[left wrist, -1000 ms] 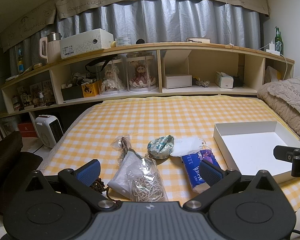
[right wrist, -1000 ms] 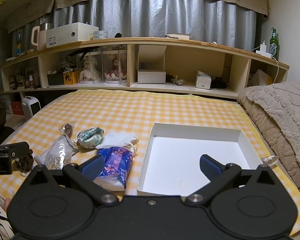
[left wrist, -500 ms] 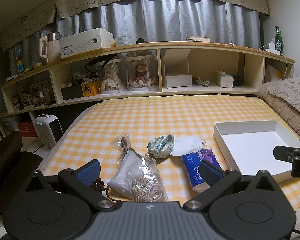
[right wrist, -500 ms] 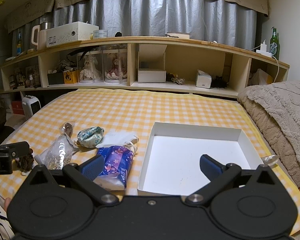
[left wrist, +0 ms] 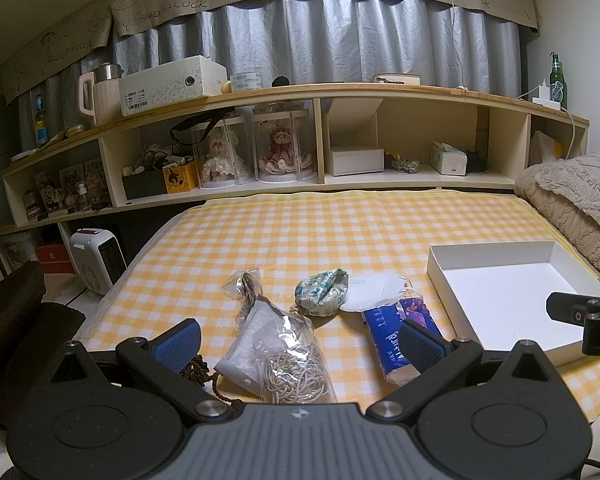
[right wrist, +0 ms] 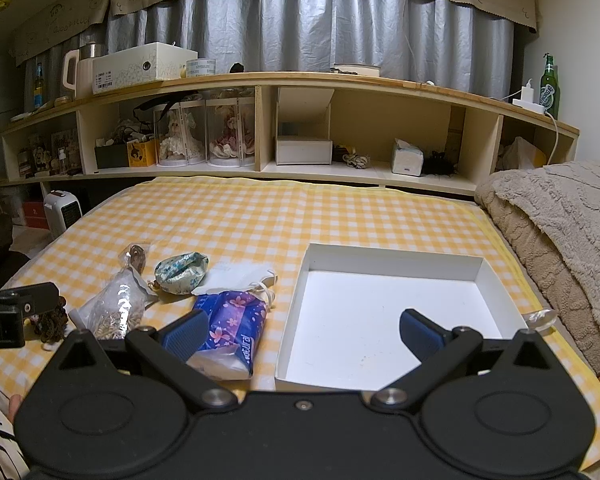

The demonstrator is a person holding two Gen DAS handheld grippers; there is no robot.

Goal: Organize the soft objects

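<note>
Grippers are hovering low over the checkered bedspread, left gripper gaping above the bagged cord, right gripper gaping between tissue pack and white box.

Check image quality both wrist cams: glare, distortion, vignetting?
Left wrist: glare on the plastic bag, shelf bowed by fisheye, corners black. Right wrist: white box floor bright, not fully blown out, same bowing and dark corners. Both sharp, dim warm light.
</note>
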